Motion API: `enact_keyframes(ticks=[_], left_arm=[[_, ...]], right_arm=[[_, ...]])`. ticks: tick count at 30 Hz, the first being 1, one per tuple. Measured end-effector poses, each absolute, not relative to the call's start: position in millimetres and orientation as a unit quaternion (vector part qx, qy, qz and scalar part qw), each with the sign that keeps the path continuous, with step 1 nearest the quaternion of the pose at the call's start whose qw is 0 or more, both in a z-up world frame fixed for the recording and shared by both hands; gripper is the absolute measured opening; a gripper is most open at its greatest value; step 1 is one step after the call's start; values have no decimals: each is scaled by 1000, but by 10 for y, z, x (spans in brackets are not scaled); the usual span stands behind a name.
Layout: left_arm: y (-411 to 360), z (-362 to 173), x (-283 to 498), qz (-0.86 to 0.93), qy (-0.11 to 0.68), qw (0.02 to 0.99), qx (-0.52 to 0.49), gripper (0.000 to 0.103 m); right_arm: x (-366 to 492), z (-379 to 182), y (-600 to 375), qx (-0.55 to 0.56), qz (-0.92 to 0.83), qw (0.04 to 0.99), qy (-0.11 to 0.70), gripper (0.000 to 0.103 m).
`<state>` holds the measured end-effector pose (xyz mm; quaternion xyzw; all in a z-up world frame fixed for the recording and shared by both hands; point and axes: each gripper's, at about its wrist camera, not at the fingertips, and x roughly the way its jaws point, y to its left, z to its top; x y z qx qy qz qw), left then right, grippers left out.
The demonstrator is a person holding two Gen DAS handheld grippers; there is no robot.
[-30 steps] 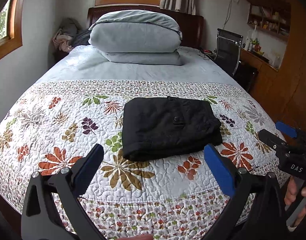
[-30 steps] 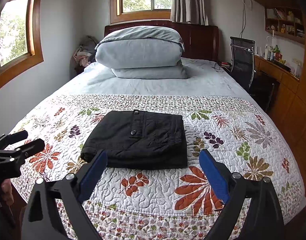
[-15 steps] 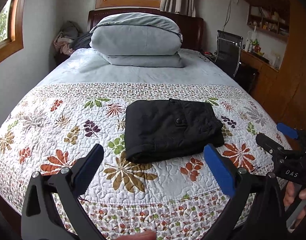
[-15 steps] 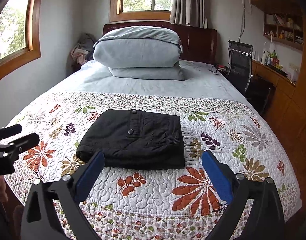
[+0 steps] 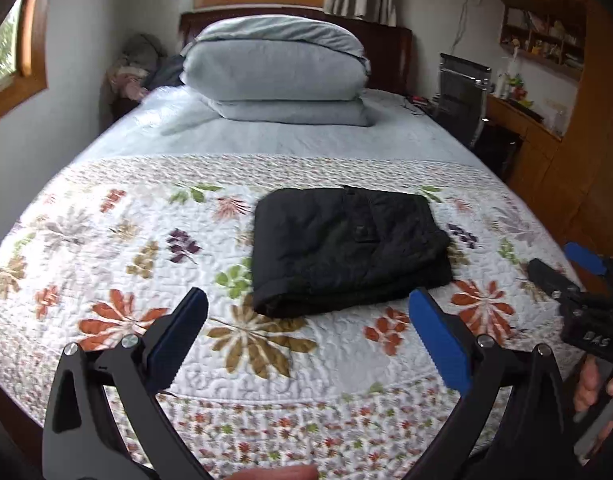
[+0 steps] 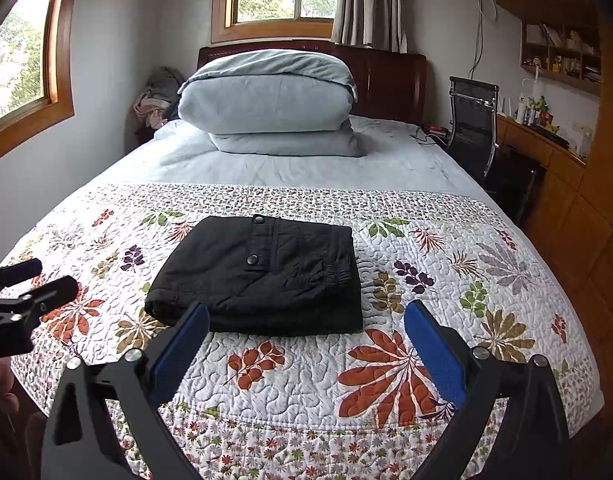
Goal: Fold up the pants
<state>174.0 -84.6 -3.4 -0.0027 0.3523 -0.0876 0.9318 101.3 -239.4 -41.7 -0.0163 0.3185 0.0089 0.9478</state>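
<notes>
A: Left wrist view is soft with motion blur; the lettering on the right gripper (image 5: 586,276) body is hard to read. Its handle and the hand (image 5: 598,384) run off the frame edge.

B: Noted. Shelf items (image 6: 562,56) too small to identify. The pants (image 6: 262,276) hide their inner folds.

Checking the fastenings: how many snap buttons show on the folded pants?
2: one snap at the far edge of the pants, one snap mid-panel. Others may be hidden inside the folds.
</notes>
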Motion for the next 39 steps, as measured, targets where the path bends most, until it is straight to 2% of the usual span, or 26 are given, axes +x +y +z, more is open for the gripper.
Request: enact_keyframes(ticks=[7, 39], left_arm=[[-805, -44, 1735, -118, 352, 928, -33, 100], [-888, -4, 1712, -125, 338, 933, -8, 100]], right_arm=[[1012, -421, -2388, -21, 10, 947, 319, 99], [996, -430, -2366, -30, 9, 947, 319, 99]])
